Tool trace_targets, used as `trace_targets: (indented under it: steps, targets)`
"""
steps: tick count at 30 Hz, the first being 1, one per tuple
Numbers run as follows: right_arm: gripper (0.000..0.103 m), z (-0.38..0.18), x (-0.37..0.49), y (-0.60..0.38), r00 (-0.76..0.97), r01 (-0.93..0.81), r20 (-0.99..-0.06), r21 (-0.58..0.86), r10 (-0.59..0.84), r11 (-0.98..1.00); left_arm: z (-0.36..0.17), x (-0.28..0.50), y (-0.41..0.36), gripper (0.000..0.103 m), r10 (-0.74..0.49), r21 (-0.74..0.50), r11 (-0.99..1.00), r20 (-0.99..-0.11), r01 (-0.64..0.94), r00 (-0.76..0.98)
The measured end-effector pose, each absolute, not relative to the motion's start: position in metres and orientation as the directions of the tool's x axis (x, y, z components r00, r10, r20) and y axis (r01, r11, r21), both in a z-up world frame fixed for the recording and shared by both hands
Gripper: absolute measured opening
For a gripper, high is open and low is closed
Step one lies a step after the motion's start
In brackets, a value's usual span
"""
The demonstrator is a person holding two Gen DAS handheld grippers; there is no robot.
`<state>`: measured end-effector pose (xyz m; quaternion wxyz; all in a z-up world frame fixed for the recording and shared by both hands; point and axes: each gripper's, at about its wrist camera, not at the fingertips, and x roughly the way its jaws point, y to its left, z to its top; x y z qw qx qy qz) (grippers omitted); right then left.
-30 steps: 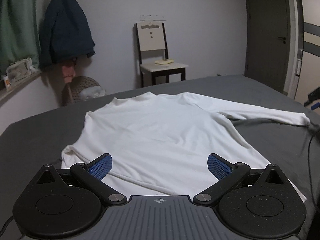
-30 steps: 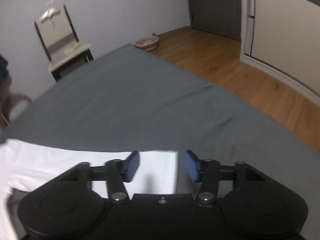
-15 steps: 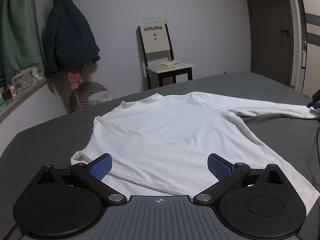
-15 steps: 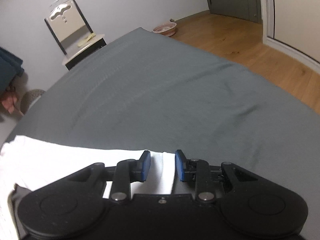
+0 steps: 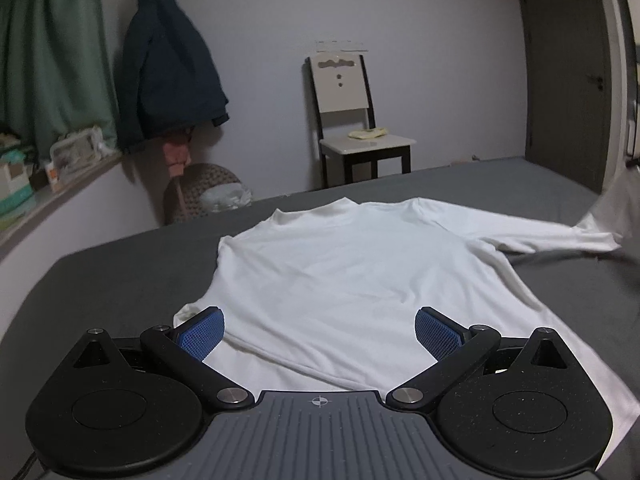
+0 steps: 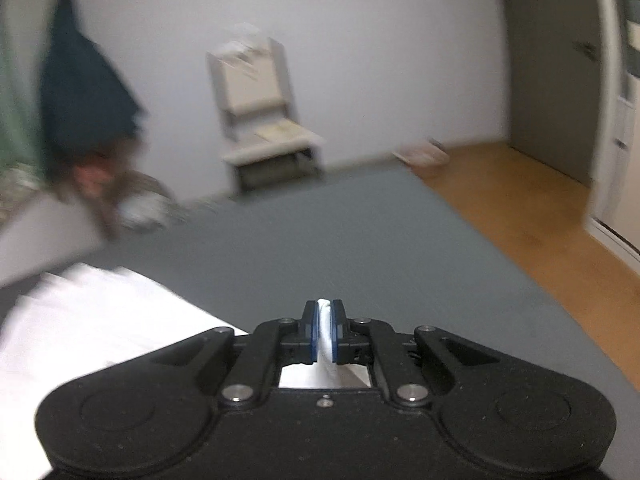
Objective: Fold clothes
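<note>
Holding our left gripper (image 5: 318,332) low over the near hem of the white long-sleeved shirt (image 5: 352,272), we keep its blue pads (image 5: 200,332) spread wide, one to each side of the hem, with nothing between them. The shirt lies flat on the grey bed (image 5: 100,280), collar toward the far edge, and one sleeve (image 5: 532,232) stretches out to the right, where its end rises off the sheet at the frame's edge. Our right gripper (image 6: 325,330) is pinched tight on a fold of that white fabric, which shows as a thin strip between the two pads. The right wrist view is blurred, so we cannot tell exactly which part of the sleeve we hold. Beyond the bed, a chair (image 5: 352,120) stands against the far wall, a dark jacket (image 5: 168,76) hangs to the left, and green curtains (image 5: 52,72) cover the far left. A wooden floor (image 6: 520,208) lies to the right.
</note>
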<state>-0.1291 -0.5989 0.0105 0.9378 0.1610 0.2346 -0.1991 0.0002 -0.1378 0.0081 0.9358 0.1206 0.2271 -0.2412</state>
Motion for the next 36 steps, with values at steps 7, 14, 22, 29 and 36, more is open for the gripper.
trace_targets:
  steps: [7, 14, 22, 29, 36]
  targets:
    - [0.006, 0.117, -0.071, -0.475, 0.921, 0.207, -0.376, 0.242, -0.105, 0.948, 0.02, 0.005, -0.107, 0.102, -0.331, 0.072, 0.911, -0.462, 0.406, 0.823]
    - [0.006, 0.149, -0.027, -0.351, 0.944, 0.0, -0.318, 0.252, 0.083, 0.968, 0.023, 0.02, -0.054, 0.102, -0.372, -0.091, 0.923, -0.468, 0.375, 0.802]
    - [0.006, 0.05, -0.007, -0.22, 0.845, -0.191, -0.441, 0.277, 0.301, 0.942, 0.01, 0.039, 0.004, 0.102, -0.444, -0.36, 0.881, -0.402, 0.308, 0.801]
    - [0.001, -0.031, -0.027, -0.14, 0.763, -0.28, -0.524, 0.258, 0.378, 0.925, -0.006, 0.056, 0.016, 0.102, -0.406, -0.363, 0.895, -0.421, 0.259, 0.811]
    - [0.004, -0.05, -0.033, -0.115, 0.751, -0.276, -0.579, 0.16, 0.317, 0.948, -0.012, 0.067, 0.019, 0.102, -0.406, -0.363, 0.898, -0.461, 0.25, 0.789]
